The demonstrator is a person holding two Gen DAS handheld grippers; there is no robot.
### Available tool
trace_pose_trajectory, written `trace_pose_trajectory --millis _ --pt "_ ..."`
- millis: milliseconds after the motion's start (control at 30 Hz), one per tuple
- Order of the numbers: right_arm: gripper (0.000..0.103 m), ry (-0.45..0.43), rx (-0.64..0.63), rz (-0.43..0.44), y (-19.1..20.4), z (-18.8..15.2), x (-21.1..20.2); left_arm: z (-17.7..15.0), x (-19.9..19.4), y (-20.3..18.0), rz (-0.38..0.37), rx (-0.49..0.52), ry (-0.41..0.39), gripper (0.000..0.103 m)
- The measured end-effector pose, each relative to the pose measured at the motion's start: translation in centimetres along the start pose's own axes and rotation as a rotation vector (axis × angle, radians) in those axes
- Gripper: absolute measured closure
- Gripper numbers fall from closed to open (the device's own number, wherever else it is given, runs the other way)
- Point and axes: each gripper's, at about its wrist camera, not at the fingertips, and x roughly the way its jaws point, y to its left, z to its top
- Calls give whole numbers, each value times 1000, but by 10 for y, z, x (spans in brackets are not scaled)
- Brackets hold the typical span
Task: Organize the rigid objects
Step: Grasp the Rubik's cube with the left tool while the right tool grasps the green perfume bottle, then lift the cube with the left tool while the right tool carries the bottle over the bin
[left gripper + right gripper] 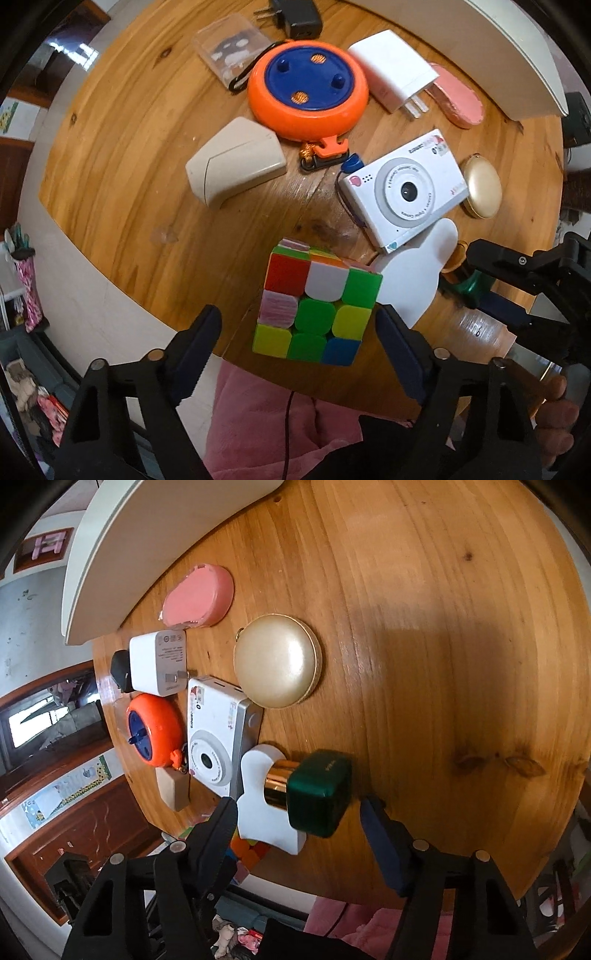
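Observation:
A scrambled colour cube [317, 306] sits near the front edge of the round wooden table [147, 192]. My left gripper [297, 319] points down over it, open, one finger on each side. The right pad is at the cube's side and a gap shows at the left pad. A dark green block with a gold collar [317, 794] lies on its side against a flat white piece [258, 805]. My right gripper [299, 806] straddles both, open, with a narrow gap between the right pad and the green block. The right gripper's body [517, 280] shows at the right of the left wrist view.
Behind stand a white toy camera [402, 195], a gold round case [277, 661], an orange and blue reel [308, 88], a white charger [395, 68], a pink case [199, 596], a beige wedge [236, 162] and a clear box [231, 46]. A white board [147, 546] edges the back.

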Motion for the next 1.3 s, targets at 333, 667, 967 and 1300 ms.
trace_pose_trajectory --millis 333,667,967,1300 --pt "53 9 21 -60 8 8 14 1 14 4 -57 -18 44 36" --pt "55 7 24 -38 -1 7 13 3 14 2 -36 8 49 37" --pt "56 0 13 -15 -4 -2 6 3 13 1 -38 32 42 39" --pt "56 -32 -28 14 -1 -18 -7 0 -12 -1 -55 61 8 40"
